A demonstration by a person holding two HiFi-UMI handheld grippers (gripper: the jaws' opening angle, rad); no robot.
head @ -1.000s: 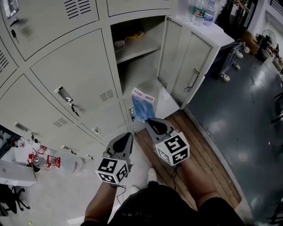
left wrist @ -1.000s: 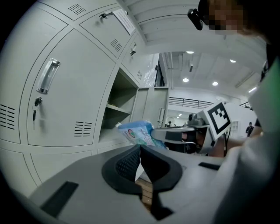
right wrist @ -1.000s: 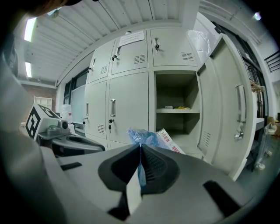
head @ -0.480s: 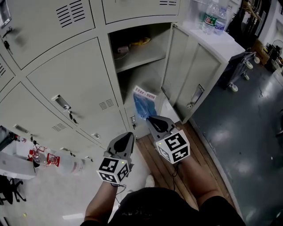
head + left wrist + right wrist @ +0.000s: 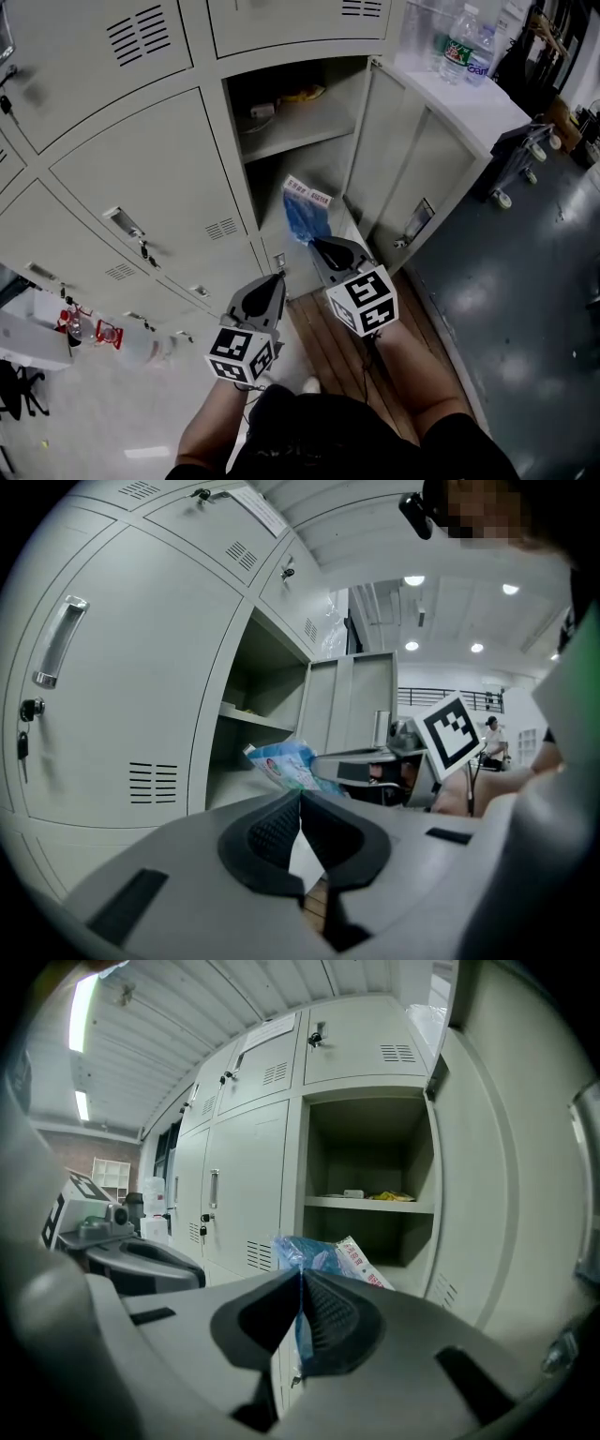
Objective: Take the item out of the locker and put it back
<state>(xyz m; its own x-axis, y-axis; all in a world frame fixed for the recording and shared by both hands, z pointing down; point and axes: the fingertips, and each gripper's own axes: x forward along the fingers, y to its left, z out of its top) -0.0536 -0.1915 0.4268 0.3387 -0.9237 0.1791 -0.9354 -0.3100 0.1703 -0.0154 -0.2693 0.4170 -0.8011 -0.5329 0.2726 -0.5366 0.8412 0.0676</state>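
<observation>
A blue plastic packet with a white printed end hangs in front of the open locker, level with its lower compartment. My right gripper is shut on the packet's lower edge. My left gripper sits lower and to the left, jaws together with nothing between them. In the left gripper view the packet shows beyond my left gripper, in front of the locker opening. The locker's upper shelf carries a small white item and a yellow one.
The locker door stands swung open to the right. Shut locker doors fill the left. Water bottles stand on a white cabinet at the upper right. A wooden strip of floor lies below the locker; grey floor lies to the right.
Both grippers have moved toward the open locker, the right one carrying the blue packet, which now sits at the mouth of the lower compartment. The jaws look the same.
</observation>
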